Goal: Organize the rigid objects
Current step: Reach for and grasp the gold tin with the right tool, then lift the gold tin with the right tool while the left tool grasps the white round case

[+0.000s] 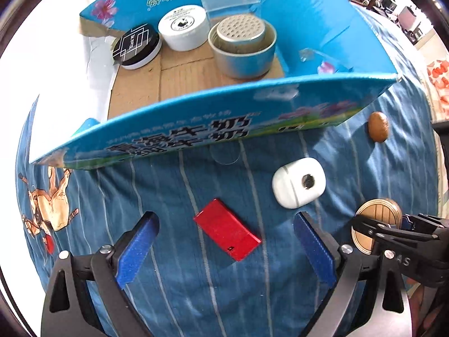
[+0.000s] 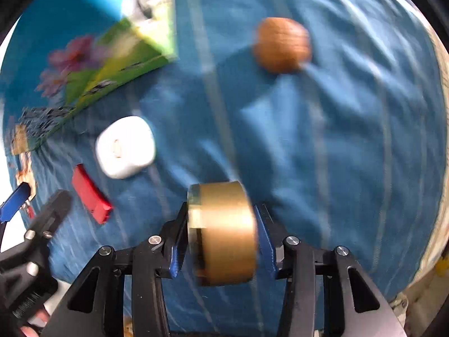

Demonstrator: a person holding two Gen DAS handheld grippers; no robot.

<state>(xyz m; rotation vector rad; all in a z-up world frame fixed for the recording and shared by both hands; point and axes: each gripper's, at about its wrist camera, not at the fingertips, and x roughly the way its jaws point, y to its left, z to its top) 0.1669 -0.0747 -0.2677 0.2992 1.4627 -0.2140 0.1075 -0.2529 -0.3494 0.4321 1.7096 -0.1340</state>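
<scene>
My right gripper (image 2: 221, 233) clamps the gold round tin (image 2: 224, 233); my left gripper (image 1: 224, 241) hangs spread wide over the red rectangular case (image 1: 227, 229), beside 1 white earbud case (image 1: 299, 182).

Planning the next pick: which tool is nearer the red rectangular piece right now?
Left. The left tool is open with the red rectangular piece between its fingers. The right tool is off to the piece's right, shut on the gold tin.

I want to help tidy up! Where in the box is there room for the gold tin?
The bare cardboard floor in front of the black tin and white tin, behind the near blue wall, is free. The back is crowded; the silver tin fills the right.
</scene>
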